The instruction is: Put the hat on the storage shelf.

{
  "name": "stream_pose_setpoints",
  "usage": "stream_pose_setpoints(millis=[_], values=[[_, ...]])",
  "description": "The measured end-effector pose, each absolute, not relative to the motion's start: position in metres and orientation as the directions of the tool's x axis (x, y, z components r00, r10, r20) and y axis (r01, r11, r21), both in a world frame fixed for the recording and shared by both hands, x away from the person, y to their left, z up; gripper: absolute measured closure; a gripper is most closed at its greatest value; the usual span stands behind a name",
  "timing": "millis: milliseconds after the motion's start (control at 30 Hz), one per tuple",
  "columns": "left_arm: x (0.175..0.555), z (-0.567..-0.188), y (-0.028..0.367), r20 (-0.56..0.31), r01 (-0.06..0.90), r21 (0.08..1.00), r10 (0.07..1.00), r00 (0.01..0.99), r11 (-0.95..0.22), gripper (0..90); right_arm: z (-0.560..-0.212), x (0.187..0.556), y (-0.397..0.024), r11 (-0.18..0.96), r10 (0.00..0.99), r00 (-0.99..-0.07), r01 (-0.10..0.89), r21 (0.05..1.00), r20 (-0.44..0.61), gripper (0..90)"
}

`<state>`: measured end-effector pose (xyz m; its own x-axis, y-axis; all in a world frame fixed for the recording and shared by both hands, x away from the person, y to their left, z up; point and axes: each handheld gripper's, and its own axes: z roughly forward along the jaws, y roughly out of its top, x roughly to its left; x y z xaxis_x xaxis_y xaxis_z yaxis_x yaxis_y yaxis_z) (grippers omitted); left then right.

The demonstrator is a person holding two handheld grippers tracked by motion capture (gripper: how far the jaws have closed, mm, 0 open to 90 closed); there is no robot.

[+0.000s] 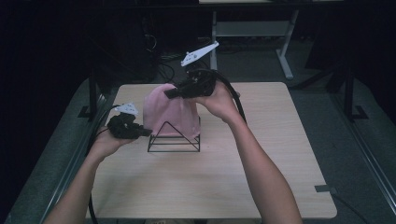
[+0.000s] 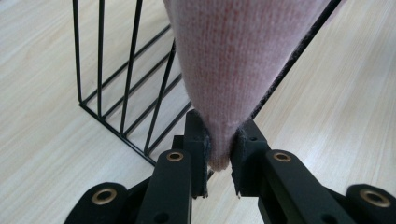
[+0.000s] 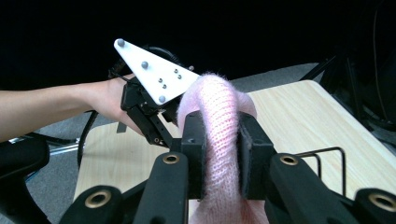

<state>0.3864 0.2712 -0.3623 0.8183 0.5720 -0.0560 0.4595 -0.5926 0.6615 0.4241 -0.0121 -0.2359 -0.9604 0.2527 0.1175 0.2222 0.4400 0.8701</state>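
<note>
1. Surface (image 1: 243,186): light wood-grain top, bare apart from the rack standing left of its middle. All places below are given from that rack.

2. Pink knitted garment (image 1: 168,114): draped over the rack's ridge and hanging down its far side; soft, loose knit, possibly a hat or a small sweater, the pictures do not settle which. Your two claws hold it at opposite ends.

3. Black wire rack (image 1: 173,137): triangular frame with upright bars, standing on the surface and not fastened down as far as can be seen.

4. Right claw (image 3: 223,154): raised above the rack's top and just behind it, closed tight on a bunched fold of the knit, which bulges out over the pads.

5. Left claw (image 2: 219,156): low at the rack's left end, close to the surface, pinched nearly shut on the bottom tip of the knit; very little cloth sits between the pads.

Risks from here, as judged:
- Your left grip is on a thin tip; a sharp tug could slide it out.
- Lifting with your right hand while the knit is caught on a wire could drag or tip the light rack.
- Pulling your hands apart could stretch or snag the loose stitches on the bar ends.
</note>
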Motion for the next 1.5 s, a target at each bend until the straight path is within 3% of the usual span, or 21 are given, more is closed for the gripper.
stream_pose_setpoints(millis=[567,1500], values=[[0.386,-0.373,0.265,-0.016,0.459,0.593,0.56,0.828,-0.662,77.0,-0.255,0.423,-0.011,0.439,0.249,-0.956,0.253,0.862,0.153,74.6],[0.39,-0.409,0.271,-0.044,0.527,0.53,0.599,0.8,-0.664,75.7,-0.294,0.425,-0.006,0.483,0.256,-0.943,0.314,0.817,0.212,73.2]])
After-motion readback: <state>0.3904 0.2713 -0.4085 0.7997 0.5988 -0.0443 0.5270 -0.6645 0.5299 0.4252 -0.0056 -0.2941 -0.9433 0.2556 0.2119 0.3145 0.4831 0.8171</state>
